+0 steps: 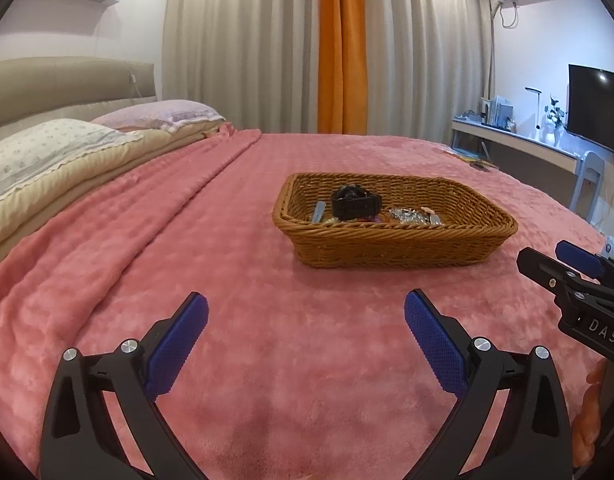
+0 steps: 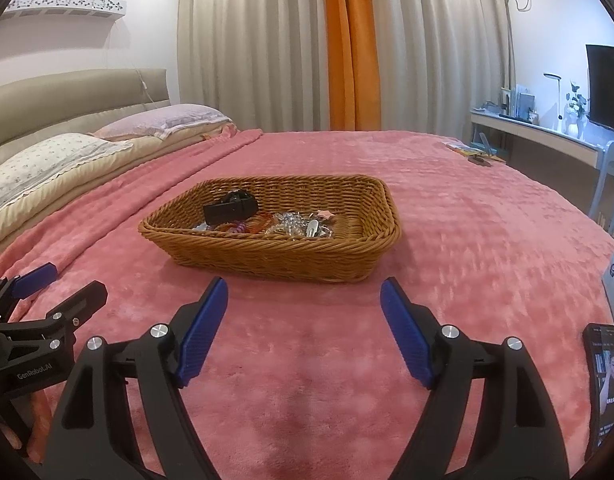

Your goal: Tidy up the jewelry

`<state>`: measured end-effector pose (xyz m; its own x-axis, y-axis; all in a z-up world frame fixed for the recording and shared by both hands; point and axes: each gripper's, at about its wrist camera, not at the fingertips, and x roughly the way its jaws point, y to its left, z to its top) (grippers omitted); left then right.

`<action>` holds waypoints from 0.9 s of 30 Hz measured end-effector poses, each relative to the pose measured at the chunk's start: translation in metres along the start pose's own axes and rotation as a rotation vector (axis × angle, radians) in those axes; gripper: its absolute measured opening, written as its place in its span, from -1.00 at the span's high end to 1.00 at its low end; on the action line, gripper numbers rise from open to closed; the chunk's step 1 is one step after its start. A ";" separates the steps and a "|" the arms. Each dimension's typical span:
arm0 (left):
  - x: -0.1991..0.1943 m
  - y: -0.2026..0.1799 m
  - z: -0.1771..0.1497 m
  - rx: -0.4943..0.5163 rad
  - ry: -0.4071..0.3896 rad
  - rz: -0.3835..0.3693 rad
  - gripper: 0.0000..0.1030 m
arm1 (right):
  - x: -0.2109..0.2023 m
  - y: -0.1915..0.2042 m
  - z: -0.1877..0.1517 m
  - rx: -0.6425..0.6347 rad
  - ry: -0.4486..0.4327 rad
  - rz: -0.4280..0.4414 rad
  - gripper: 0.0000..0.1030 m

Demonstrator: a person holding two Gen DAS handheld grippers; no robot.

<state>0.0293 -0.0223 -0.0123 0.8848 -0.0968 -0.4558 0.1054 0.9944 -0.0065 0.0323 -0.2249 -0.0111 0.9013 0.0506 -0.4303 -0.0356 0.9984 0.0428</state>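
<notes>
Wicker basket of jewelry on a pink bed, both hand-held grippers spread wide and empty.

Left wrist view: the left hand-held gripper (image 1: pixel 306 316) gapes over bare pink blanket (image 1: pixel 235 248), short of the basket (image 1: pixel 395 244); a black watch (image 1: pixel 355 205) and beads lie inside, with pillows (image 1: pixel 47 152) far left of the basket.
Right wrist view: the right hand-held gripper (image 2: pixel 304 300) stands wide, holding nothing, just before the basket (image 2: pixel 267 256); a phone (image 2: pixel 605 380) lies at lower right.

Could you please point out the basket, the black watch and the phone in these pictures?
basket (image 2: pixel 275 258): right wrist view, near woven wall.
black watch (image 2: pixel 229 210): right wrist view, on its strap.
phone (image 2: pixel 607 384): right wrist view, on its lit screen.
</notes>
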 end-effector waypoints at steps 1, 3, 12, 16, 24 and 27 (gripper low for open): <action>0.000 0.000 0.000 -0.001 -0.001 0.000 -0.85 | -0.001 0.000 0.000 0.001 -0.002 0.001 -0.45; 0.000 0.000 0.000 0.000 0.000 0.000 -0.85 | -0.001 0.000 0.000 0.002 -0.003 0.002 -0.45; -0.001 -0.001 0.000 0.001 -0.004 0.002 -0.85 | -0.003 0.000 0.001 0.004 -0.008 0.005 -0.45; -0.001 -0.001 0.001 0.001 -0.005 0.003 -0.85 | -0.003 0.000 0.001 0.005 -0.008 0.005 -0.45; -0.001 -0.001 0.001 0.001 -0.006 0.003 -0.85 | -0.003 0.001 0.000 0.005 -0.008 0.005 -0.45; -0.001 -0.001 0.001 0.002 -0.007 0.003 -0.85 | -0.003 0.001 0.000 0.005 -0.008 0.004 -0.45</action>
<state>0.0284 -0.0236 -0.0107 0.8882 -0.0943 -0.4498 0.1037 0.9946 -0.0036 0.0302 -0.2243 -0.0095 0.9043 0.0547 -0.4233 -0.0373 0.9981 0.0492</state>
